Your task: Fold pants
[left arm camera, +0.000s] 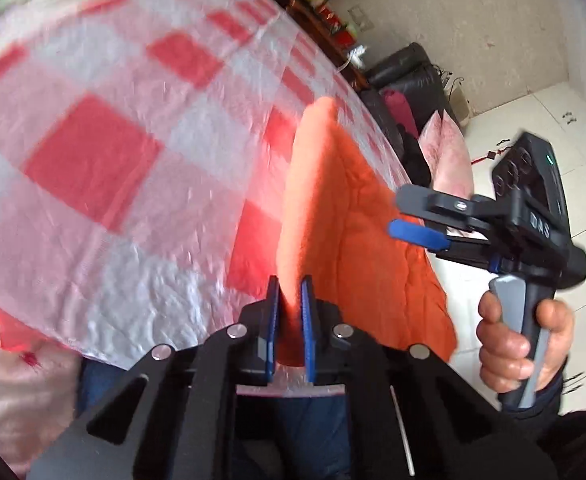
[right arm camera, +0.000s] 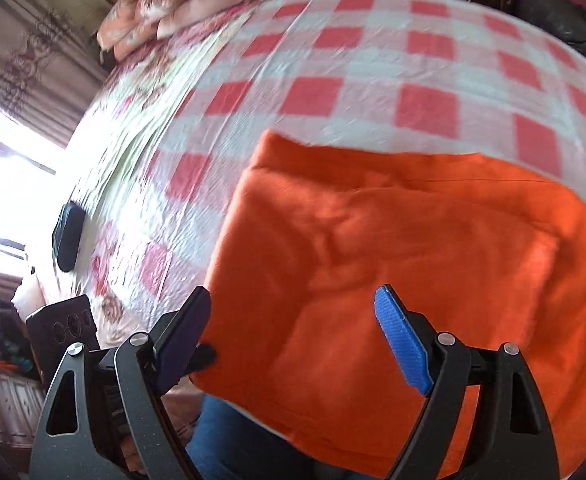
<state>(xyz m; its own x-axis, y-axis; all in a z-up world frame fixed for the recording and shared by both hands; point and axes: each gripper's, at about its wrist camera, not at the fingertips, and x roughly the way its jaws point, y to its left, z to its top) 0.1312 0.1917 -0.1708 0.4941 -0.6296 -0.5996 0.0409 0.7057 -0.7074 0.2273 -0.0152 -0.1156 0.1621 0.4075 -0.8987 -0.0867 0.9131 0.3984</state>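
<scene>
With the left gripper [left arm camera: 291, 312] pinching the orange pants [left arm camera: 357, 240] at lower centre and the right gripper [right arm camera: 293, 340] wide open and empty, the thin lifted edge could slip free.

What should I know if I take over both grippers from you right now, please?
Left gripper: shut on a raised fold of the orange pants.
Right gripper: open, holding nothing, hovering over the pants' near edge.
The pants lie on the red-and-white checked sheet at the bed's near edge, apparently already doubled over.
Left to do: carry the pinched edge across, lay it flat, release. How many folds remain, I cannot tell.
</scene>
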